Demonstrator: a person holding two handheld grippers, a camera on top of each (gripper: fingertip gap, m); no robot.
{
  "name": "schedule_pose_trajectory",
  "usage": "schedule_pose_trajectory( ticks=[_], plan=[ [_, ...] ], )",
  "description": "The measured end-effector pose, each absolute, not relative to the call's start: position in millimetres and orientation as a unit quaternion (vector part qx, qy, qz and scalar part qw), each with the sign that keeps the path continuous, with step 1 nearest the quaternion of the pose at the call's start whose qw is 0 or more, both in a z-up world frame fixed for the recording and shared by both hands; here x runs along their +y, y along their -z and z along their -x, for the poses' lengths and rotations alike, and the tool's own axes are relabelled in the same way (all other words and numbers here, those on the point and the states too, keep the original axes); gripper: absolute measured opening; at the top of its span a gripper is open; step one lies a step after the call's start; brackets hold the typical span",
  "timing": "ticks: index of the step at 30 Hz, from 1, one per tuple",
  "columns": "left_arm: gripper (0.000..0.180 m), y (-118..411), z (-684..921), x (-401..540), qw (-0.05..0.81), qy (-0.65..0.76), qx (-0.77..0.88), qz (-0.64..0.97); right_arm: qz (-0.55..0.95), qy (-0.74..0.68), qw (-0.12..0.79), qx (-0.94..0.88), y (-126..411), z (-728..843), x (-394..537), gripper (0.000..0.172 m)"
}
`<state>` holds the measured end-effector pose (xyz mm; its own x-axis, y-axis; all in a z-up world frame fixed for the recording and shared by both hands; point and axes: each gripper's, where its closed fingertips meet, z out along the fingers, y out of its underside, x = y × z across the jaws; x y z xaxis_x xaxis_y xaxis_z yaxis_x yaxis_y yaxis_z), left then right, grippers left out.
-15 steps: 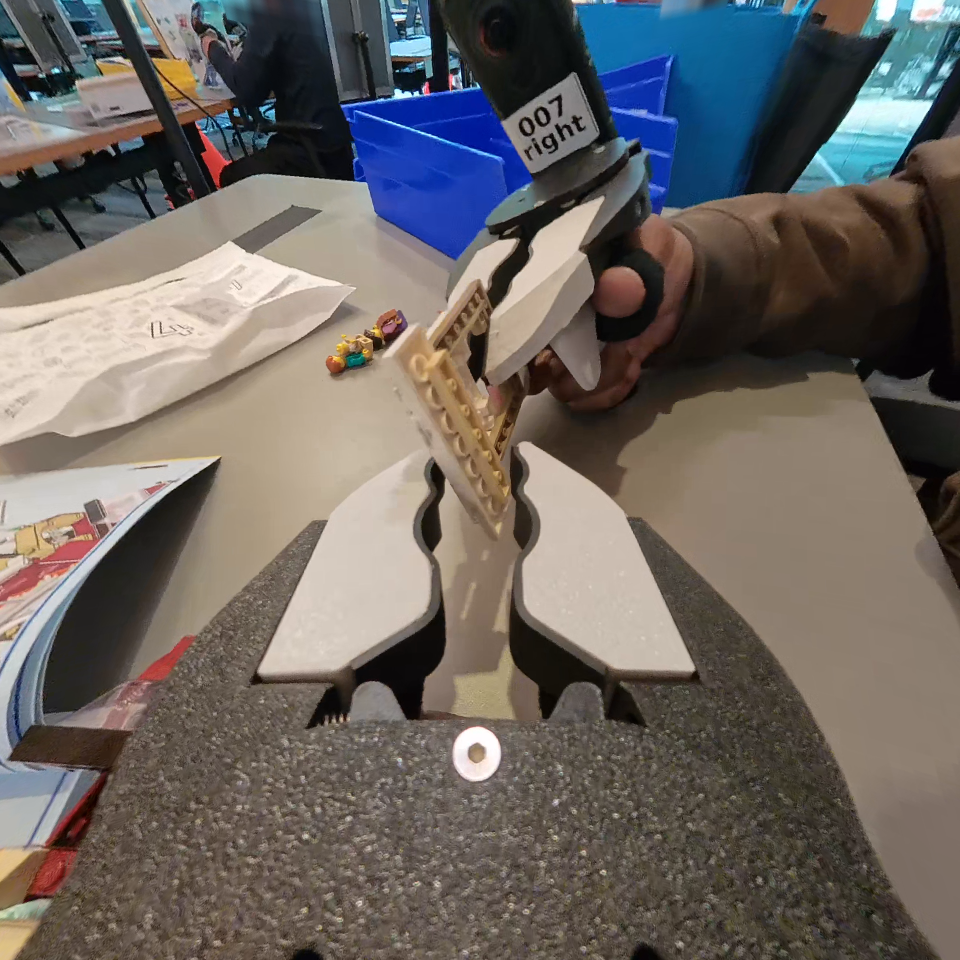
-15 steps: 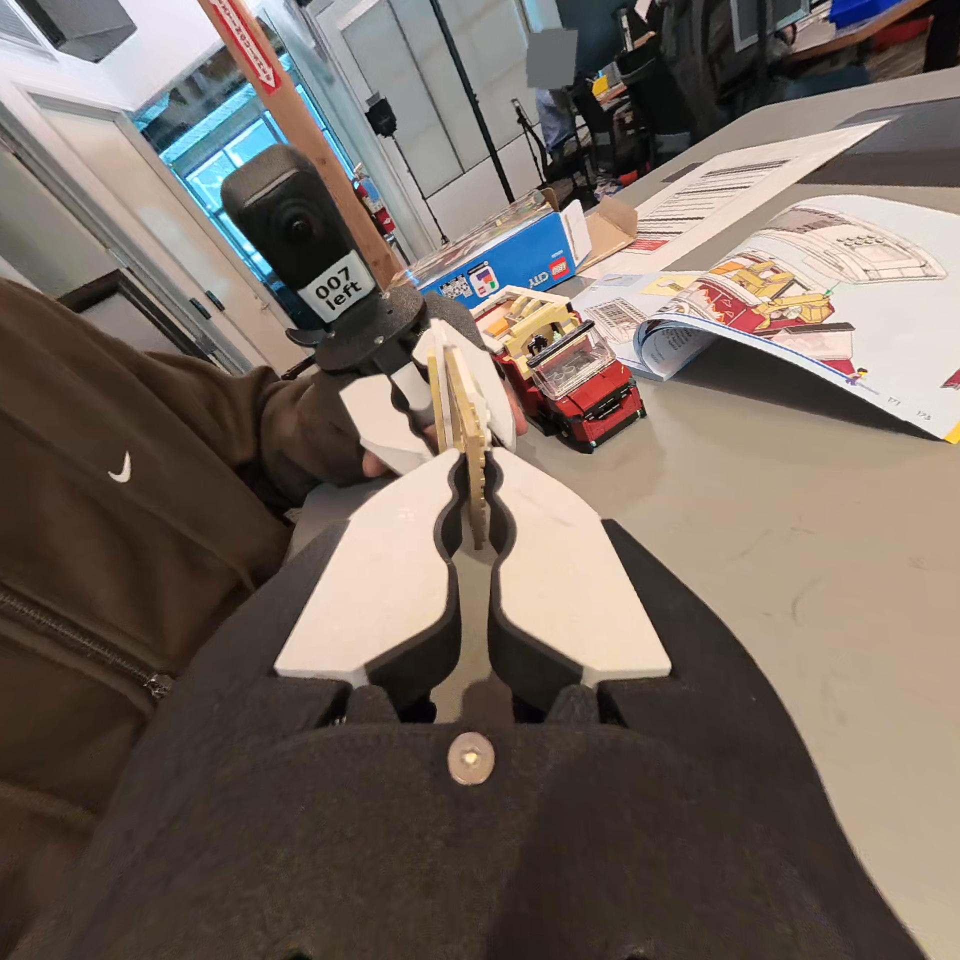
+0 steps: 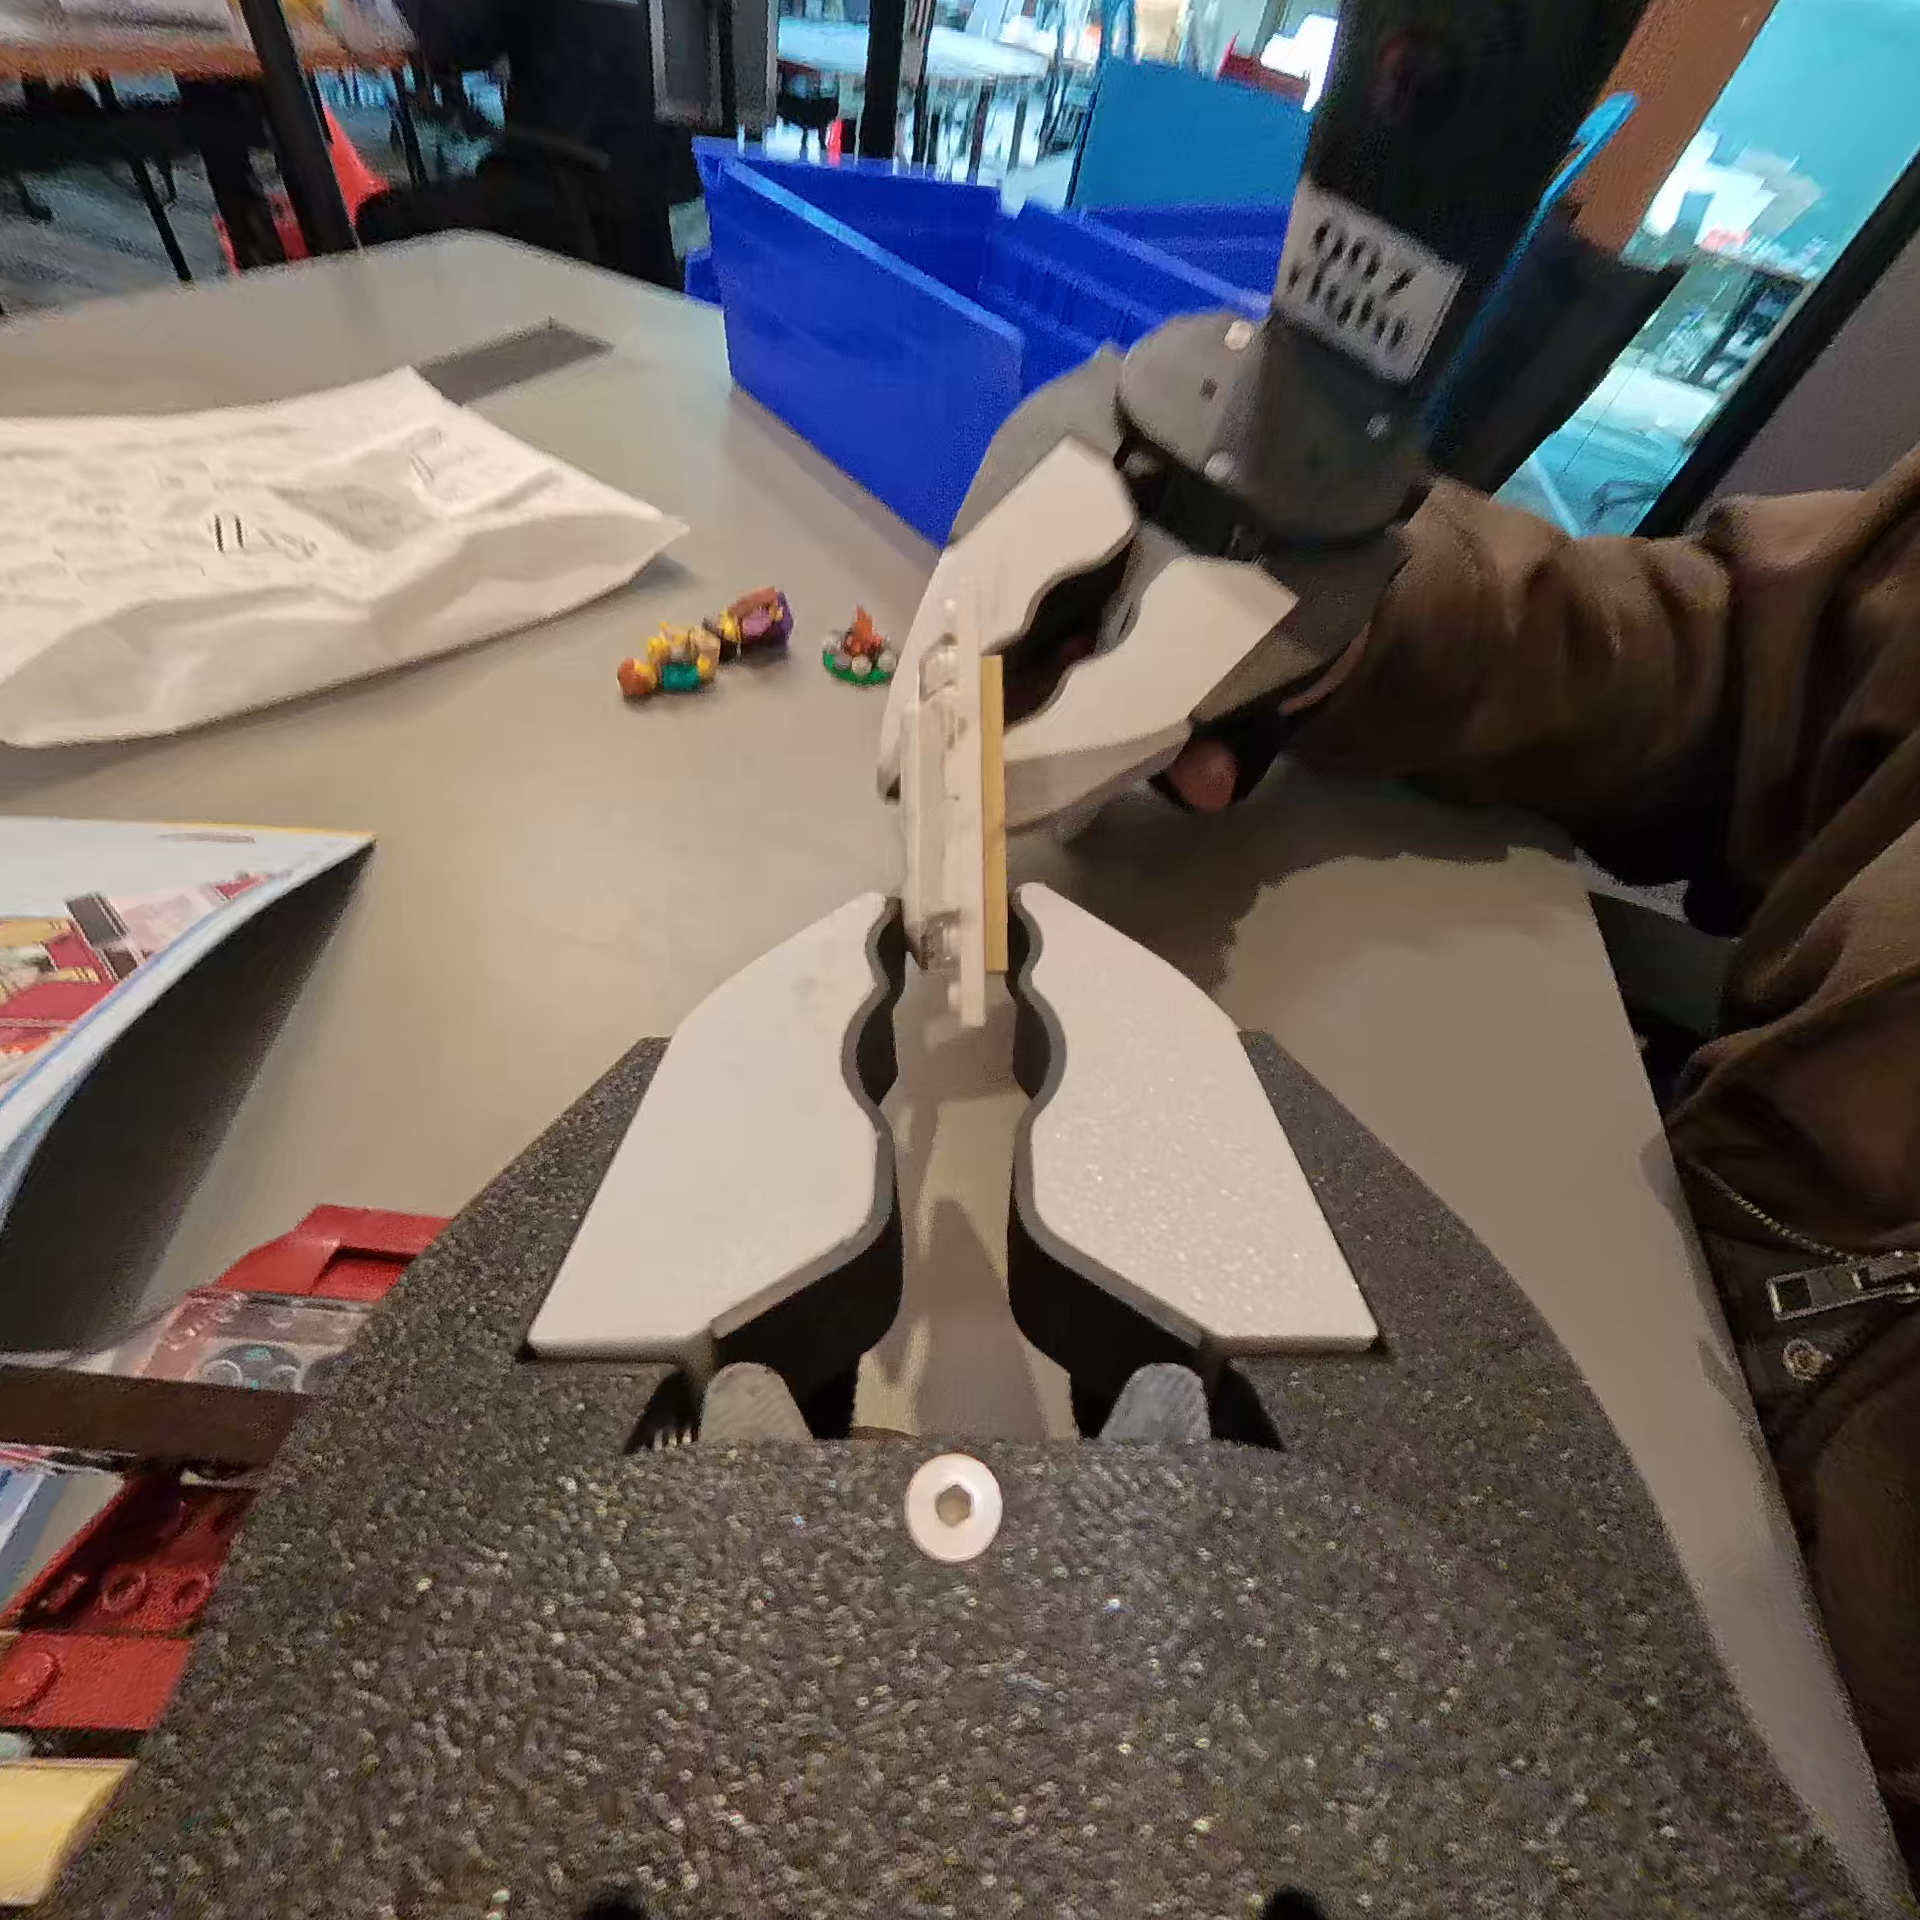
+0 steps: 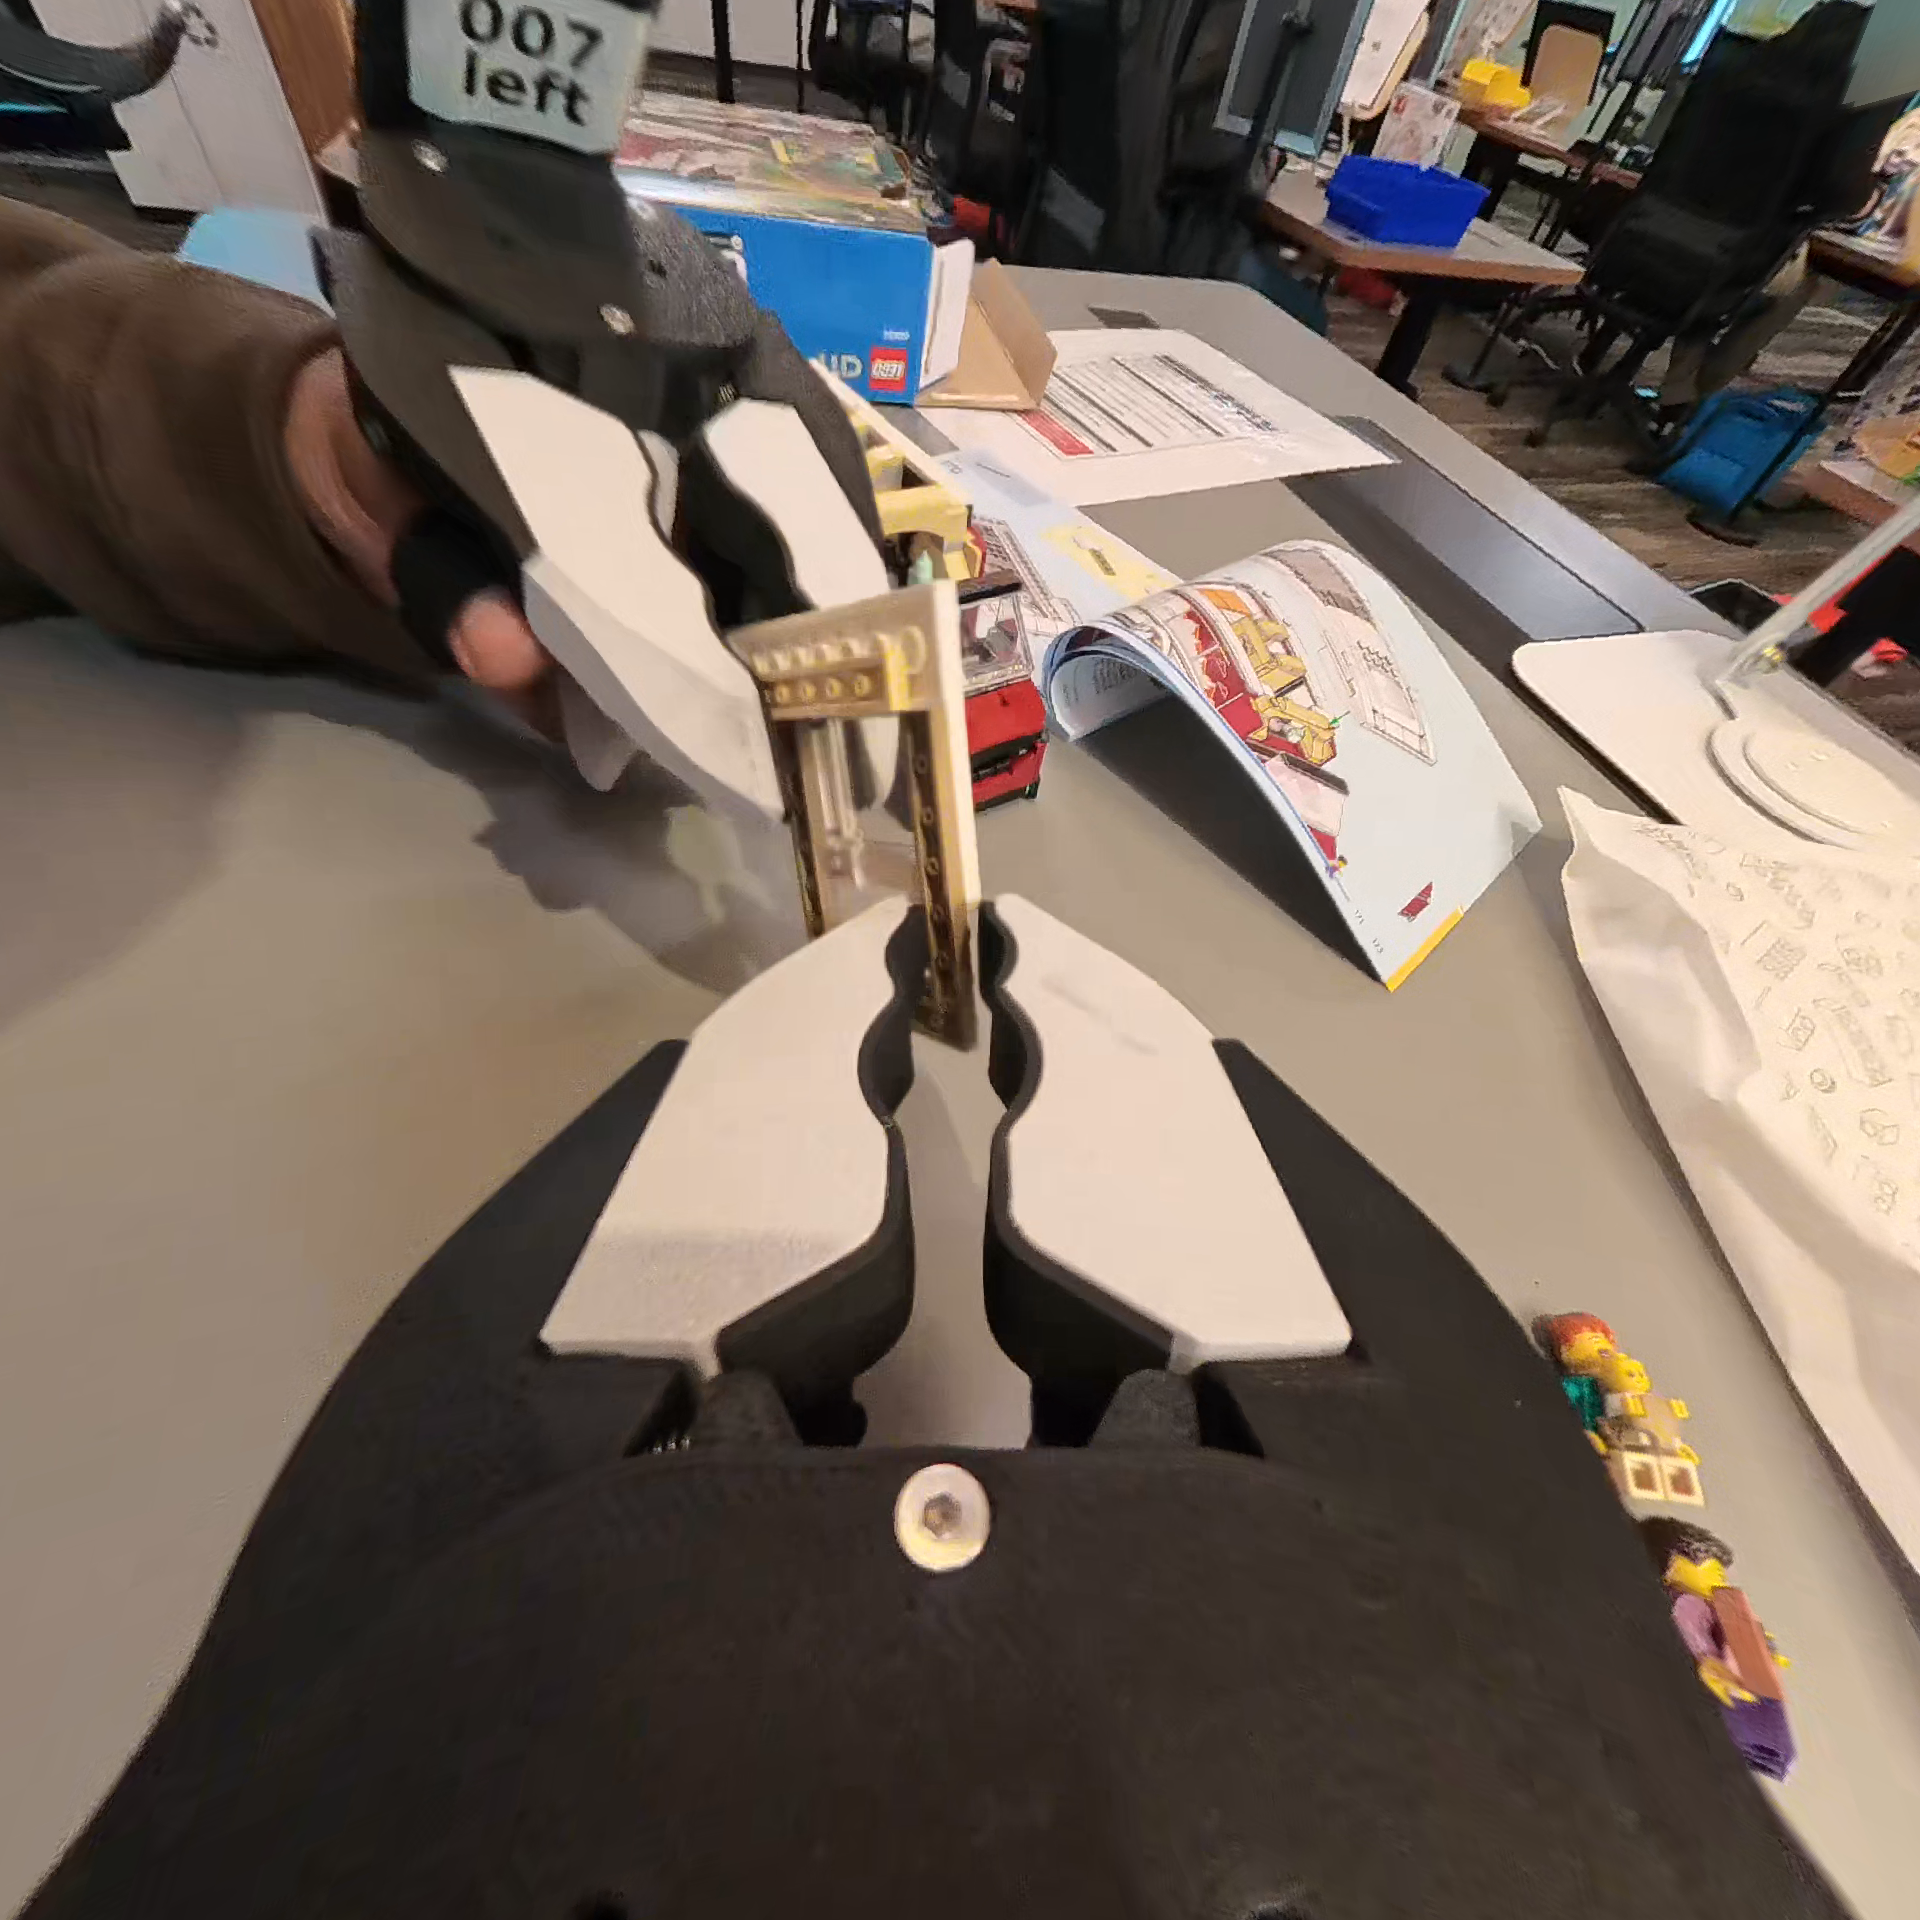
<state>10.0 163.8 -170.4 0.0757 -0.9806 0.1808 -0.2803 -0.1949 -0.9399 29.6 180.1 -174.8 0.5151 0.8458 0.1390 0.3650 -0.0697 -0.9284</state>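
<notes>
A tan brick frame with a white plate on one face (image 3: 961,810) is held in the air between both grippers, above the grey table (image 3: 520,883). My left gripper (image 3: 954,920) is shut on its near end, and the piece stands edge-on between its fingertips. My right gripper (image 4: 940,920) is shut on one side strip of the same frame (image 4: 935,790), which sits turned at an angle in its jaws with its underside showing. The right gripper's fingers (image 3: 1091,758) show at the frame's far end in the left wrist view. The left gripper's fingers (image 4: 644,623) show behind the frame in the right wrist view.
A red toy car (image 4: 1003,717), an open instruction booklet (image 4: 1299,727) and a blue box (image 4: 831,281) lie beyond the grippers. Small figures (image 3: 707,649) and a white paper bag (image 3: 260,540) lie to the left, with blue bins (image 3: 862,332) behind. Red bricks (image 3: 104,1621) lie at the lower left. The grippers are tip to tip, or close to it.
My left gripper has closed on the frame's end, which now stands edge-on in it. The frame has turned in my right gripper's grasp. Both grippers have swung round over the table.
</notes>
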Motion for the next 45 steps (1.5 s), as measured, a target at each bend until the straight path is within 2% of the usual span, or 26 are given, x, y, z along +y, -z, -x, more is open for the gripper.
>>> schedule_pose_trajectory(
  ticks=[6, 10, 14, 16, 18, 21, 23, 25, 29, 32, 41, 45],
  plan=[
    [0.02, 141.6, -7.7, 166.4, 0.442, 0.495, 0.47, 0.582, 0.701, -0.361, 0.515, -0.335, 160.7, -22.6, 182.3, 0.008],
    [0.03, 143.3, -9.5, 170.2, 0.443, 0.502, 0.452, 0.59, 0.701, -0.443, 0.501, -0.248, 150.5, -24.5, 188.5, 0.008],
    [0.032, 139.5, -10.9, 174.3, 0.457, 0.511, 0.426, 0.59, 0.7, -0.516, 0.463, -0.169, 149.2, -14.5, 189.8, 0.008],
    [0.028, 137.9, -9.4, 177.4, 0.466, 0.509, 0.416, 0.593, 0.71, -0.525, 0.442, -0.159, 157.9, -4.6, 187.4, 0.008],
    [0.012, 138.6, -5.5, 182.2, 0.471, 0.5, 0.41, 0.6, 0.715, -0.521, 0.432, -0.177, 164.4, 4.7, 182.5, 0.009],
    [0.009, 147.5, -2.9, 187.4, 0.46, 0.473, 0.416, 0.626, 0.734, -0.459, 0.452, -0.213, 170.8, 4.2, 185.9, 0.011],
    [0.009, 152.6, -2.1, 190.6, 0.467, 0.438, 0.424, 0.64, 0.75, -0.366, 0.493, -0.245, 173.5, -6.3, 195.7, 0.03],
    [0.009, 158.0, -0.8, 194.8, 0.474, 0.397, 0.427, 0.659, 0.74, -0.226, 0.557, -0.303, 170.1, -17.1, 203.5, 0.038],
    [0.009, 162.3, 1.3, 196.2, 0.455, 0.391, 0.414, 0.685, 0.644, 0.036, 0.64, -0.418, 155.7, -15.8, 201.7, 0.039],
    [0.009, 164.3, 5.4, 198.7, 0.44, 0.388, 0.403, 0.703, 0.561, 0.169, 0.665, -0.463, 143.3, -12.7, 198.7, 0.038],
    [0.009, 172.6, 11.1, 199.7, 0.425, 0.353, 0.417, 0.722, 0.513, 0.195, 0.665, -0.506, 131.4, -7.7, 195.4, 0.037],
    [0.009, 188.2, 3.6, 185.2, 0.388, 0.333, 0.466, 0.722, 0.502, 0.233, 0.609, -0.568, 150.7, 1.7, 199.3, 0.037]
  ],
)
